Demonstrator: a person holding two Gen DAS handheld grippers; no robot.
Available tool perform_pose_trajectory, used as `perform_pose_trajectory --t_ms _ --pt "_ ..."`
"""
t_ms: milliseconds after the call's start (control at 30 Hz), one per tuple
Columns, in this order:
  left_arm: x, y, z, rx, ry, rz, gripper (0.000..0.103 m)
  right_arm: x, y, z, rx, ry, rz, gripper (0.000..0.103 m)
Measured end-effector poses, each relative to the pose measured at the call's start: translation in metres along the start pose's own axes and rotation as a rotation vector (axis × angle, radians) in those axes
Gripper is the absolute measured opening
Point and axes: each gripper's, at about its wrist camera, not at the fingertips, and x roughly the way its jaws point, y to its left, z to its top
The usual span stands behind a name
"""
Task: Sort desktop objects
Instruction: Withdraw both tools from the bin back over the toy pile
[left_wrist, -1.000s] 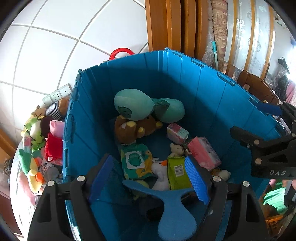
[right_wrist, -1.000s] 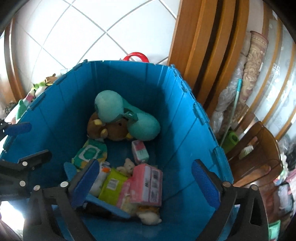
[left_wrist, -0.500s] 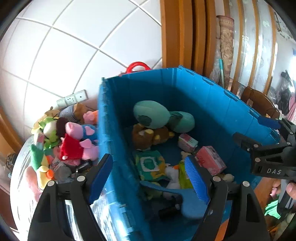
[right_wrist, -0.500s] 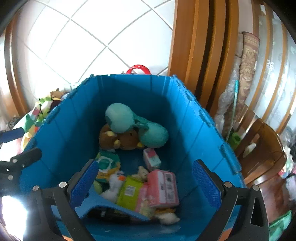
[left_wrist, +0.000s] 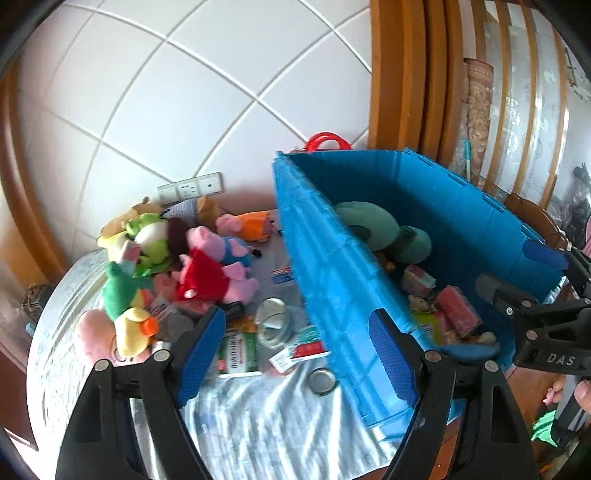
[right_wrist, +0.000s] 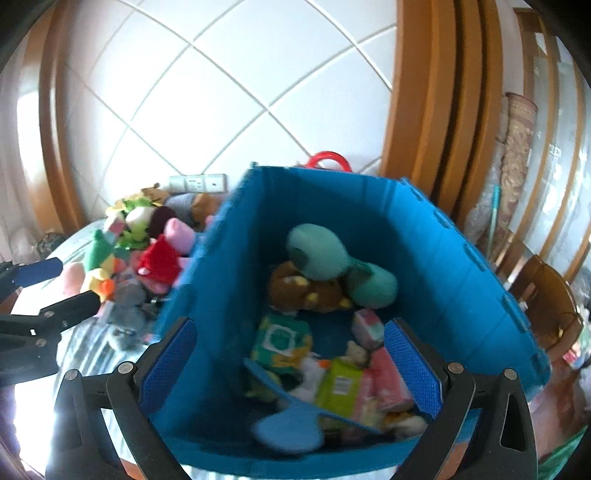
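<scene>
A blue crate (left_wrist: 332, 280) (right_wrist: 461, 273) holds a teal plush (right_wrist: 317, 251), a brown bear plush (right_wrist: 299, 291), a green wipes pack (right_wrist: 280, 339), pink packs and a blue fan (right_wrist: 291, 424). A pile of plush toys (left_wrist: 177, 258) (right_wrist: 140, 251) lies on the table left of it, with a glass jar (left_wrist: 271, 323), a lid ring (left_wrist: 323, 382) and a green-and-white box (left_wrist: 238, 352). My left gripper (left_wrist: 297, 358) is open and empty, over the crate's left wall and the table items. My right gripper (right_wrist: 290, 363) is open and empty above the crate.
A pale cloth covers the round table (left_wrist: 258, 424). A tiled wall with sockets (left_wrist: 190, 188) stands behind. A red handle (left_wrist: 327, 142) shows behind the crate. Wooden door frames (right_wrist: 424, 92) and a chair (right_wrist: 546, 291) are to the right.
My left gripper has swung left from above the crate's inside to its left wall and the table. My right gripper has pulled back and up. Both stay open.
</scene>
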Motion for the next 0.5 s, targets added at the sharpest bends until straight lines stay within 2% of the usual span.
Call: perform_pose_trajectory --t_ms 167,500 --pt "-0.015 0.037 -0.02 -0.015 0.003 0.015 0.08 -0.012 0.049 -0.005 -0.014 -0.02 0.032 0.103" --pt "-0.044 0.104 -0.071 -0.045 0.03 0.058 0.08 -0.015 0.137 -0.031 -0.022 -0.001 0.1 0.103"
